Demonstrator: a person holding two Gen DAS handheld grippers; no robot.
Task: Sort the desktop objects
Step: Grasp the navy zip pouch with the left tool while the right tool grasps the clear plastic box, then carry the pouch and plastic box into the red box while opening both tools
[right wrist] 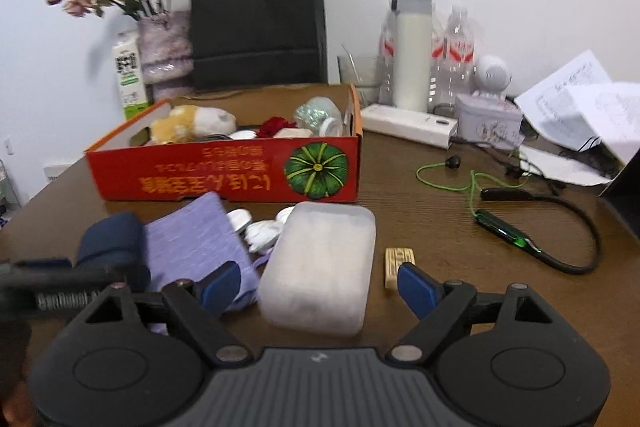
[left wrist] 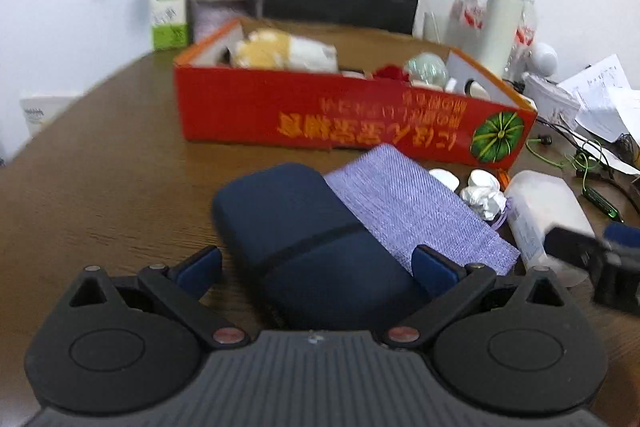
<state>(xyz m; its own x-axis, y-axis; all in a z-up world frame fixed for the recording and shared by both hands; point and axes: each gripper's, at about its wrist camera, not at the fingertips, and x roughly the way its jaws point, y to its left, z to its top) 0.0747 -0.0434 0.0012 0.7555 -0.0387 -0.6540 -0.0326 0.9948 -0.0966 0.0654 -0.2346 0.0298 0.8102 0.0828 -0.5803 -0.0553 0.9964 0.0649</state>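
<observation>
Brown wooden desk [right wrist: 420, 211], cluttered, white wall behind. Landmark: red cardboard box [right wrist: 224, 175].

Nearest, on the near side of the box: left gripper [left wrist: 316, 267], jaws spread wide, straddling the navy case [left wrist: 304, 239] but not pressing on it. Right gripper [right wrist: 320, 287], jaws also wide, either side of the frosted plastic box [right wrist: 320, 263], pads clear of its walls. Nothing held by either.

Between the two, closer to the box: lilac fabric pouch [right wrist: 196, 243], overlapping the navy case's edge. Crumpled white bits [right wrist: 260, 231] sit right at the box's front wall. Small tan block [right wrist: 396, 265] just right of the frosted box.

Box itself already holds a plush toy [right wrist: 192, 125], something red, a greenish jar.

My read for the step: centre each jaw pair on its item before closing, push deeper so pads meet the sides squarely. Left pad near the pouch — keep fabric out of the grip. Frosted box looks slick; grip low, lift level.

Right of the box: green cable [right wrist: 472, 183]. Beyond it: bottles, black bag [right wrist: 256, 19].
</observation>
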